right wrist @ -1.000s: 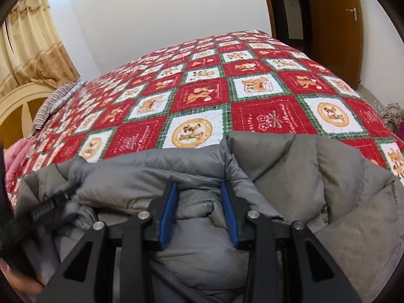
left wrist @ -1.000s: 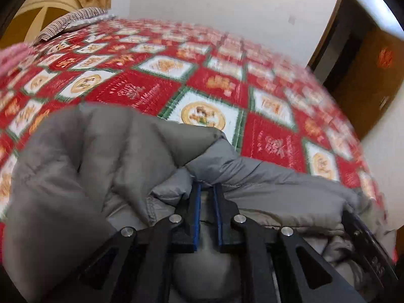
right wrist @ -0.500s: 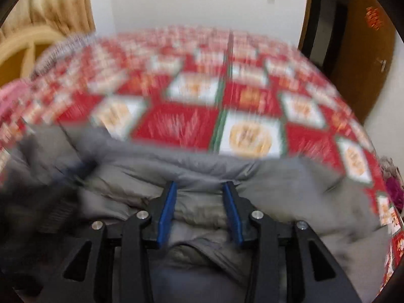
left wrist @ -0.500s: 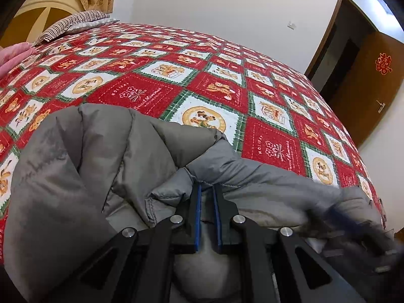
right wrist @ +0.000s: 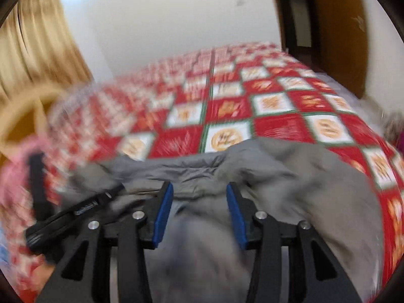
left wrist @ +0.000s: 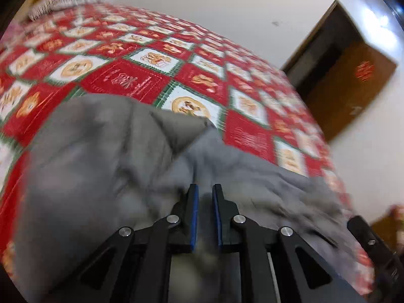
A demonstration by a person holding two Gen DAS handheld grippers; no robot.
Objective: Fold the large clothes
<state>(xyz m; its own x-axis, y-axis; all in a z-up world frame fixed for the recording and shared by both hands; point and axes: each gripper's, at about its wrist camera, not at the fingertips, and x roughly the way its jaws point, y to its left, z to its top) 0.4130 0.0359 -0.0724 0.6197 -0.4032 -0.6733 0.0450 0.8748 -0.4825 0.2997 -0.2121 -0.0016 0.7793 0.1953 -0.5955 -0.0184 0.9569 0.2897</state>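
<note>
Swung leftward since a half-second back, going by the right wrist view: more curtain (right wrist: 38, 48) in frame, everything smeared with motion. Tilted too in the left wrist view, with the door (left wrist: 353, 85) riding higher and the bed (left wrist: 131, 80) slanted.

Left gripper (left wrist: 205, 197) drawn nearly together, only a thin slot between the blue pads (left wrist: 194, 217); jacket (left wrist: 106, 166) fabric apparently pinched in that slot, though too blurred to be sure of a firm hold. Gray jacket heaped at the near edge of the bed, one flap already turned over on the left side, a long padded roll running rightward across the middle.

Right gripper (right wrist: 199, 192) spread wide, pads (right wrist: 162, 214) either side of a jacket (right wrist: 290, 176) bulge but not closed on it. Left gripper's finger also visible at the left of this view, lying over the fabric.

Judged mid-fold: body bundled, not yet squared. Next move likely calls for closing the right on the near hem or roll, then lifting both together and carrying the cloth forward evenly, without letting the puffy layers slip.
</note>
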